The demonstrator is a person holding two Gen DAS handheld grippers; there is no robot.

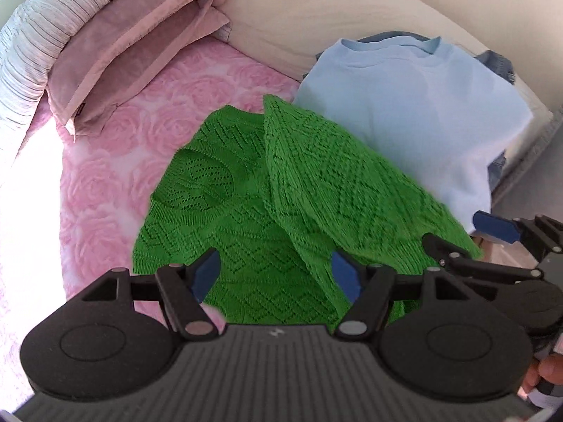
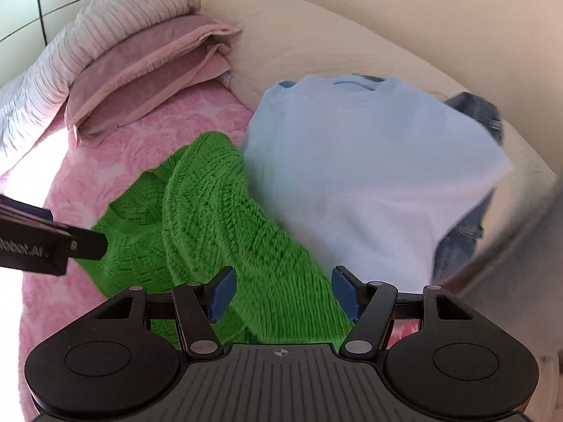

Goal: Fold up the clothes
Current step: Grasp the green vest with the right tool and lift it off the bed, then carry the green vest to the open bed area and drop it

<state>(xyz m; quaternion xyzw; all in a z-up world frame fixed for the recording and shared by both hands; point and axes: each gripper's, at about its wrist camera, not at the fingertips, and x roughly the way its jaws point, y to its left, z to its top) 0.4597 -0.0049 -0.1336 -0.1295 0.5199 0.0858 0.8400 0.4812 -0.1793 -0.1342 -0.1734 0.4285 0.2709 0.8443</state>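
Note:
A green open-knit sweater (image 1: 267, 211) lies on the pink rose-patterned bedspread (image 1: 116, 161), its right side folded over the middle in a raised flap. My left gripper (image 1: 278, 277) is open just above its near edge, with nothing between the blue pads. My right gripper (image 2: 285, 292) is open over the folded flap (image 2: 246, 239), and it shows at the right of the left wrist view (image 1: 468, 235). The left gripper's finger (image 2: 81, 242) shows at the left of the right wrist view.
A folded light blue T-shirt (image 2: 355, 168) lies on denim jeans (image 2: 475, 112) to the right of the sweater. Mauve pillows (image 1: 133, 45) and a striped grey bolster (image 1: 38, 35) are stacked at the back left. A cream padded headboard (image 1: 316, 10) curves behind the bed.

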